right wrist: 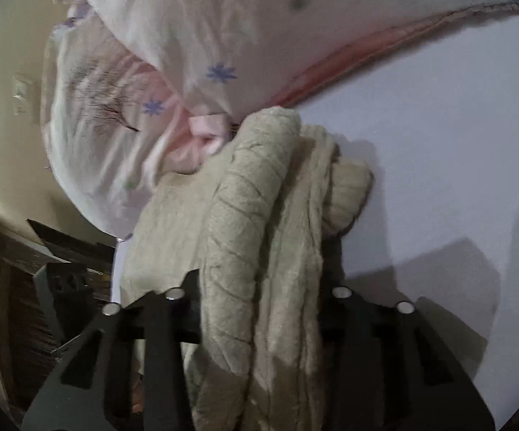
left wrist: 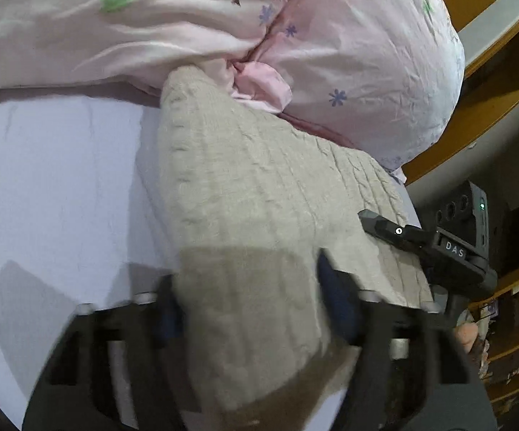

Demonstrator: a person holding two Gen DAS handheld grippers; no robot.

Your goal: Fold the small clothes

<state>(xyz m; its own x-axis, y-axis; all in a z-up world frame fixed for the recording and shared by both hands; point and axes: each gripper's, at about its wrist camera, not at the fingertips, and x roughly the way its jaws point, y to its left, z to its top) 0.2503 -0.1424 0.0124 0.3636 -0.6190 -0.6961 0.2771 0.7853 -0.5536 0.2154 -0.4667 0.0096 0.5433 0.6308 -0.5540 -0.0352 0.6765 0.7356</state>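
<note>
A beige cable-knit sweater [left wrist: 245,179] lies folded on the white bed sheet [left wrist: 55,179]. My left gripper [left wrist: 248,309] is shut on its near edge, the knit bunched between the blue-padded fingers [left wrist: 338,305]. In the right wrist view the same sweater [right wrist: 259,215] shows as thick folded layers. My right gripper [right wrist: 263,309] is shut on those layers, its fingertips hidden under the knit. The right gripper also shows in the left wrist view [left wrist: 421,244], at the sweater's right edge.
A pink floral duvet [left wrist: 349,54] is piled against the sweater's far end; it also shows in the right wrist view [right wrist: 187,54]. White sheet [right wrist: 439,161] lies to the right. A wooden bed frame and shelves [left wrist: 503,72] stand past the bed's edge.
</note>
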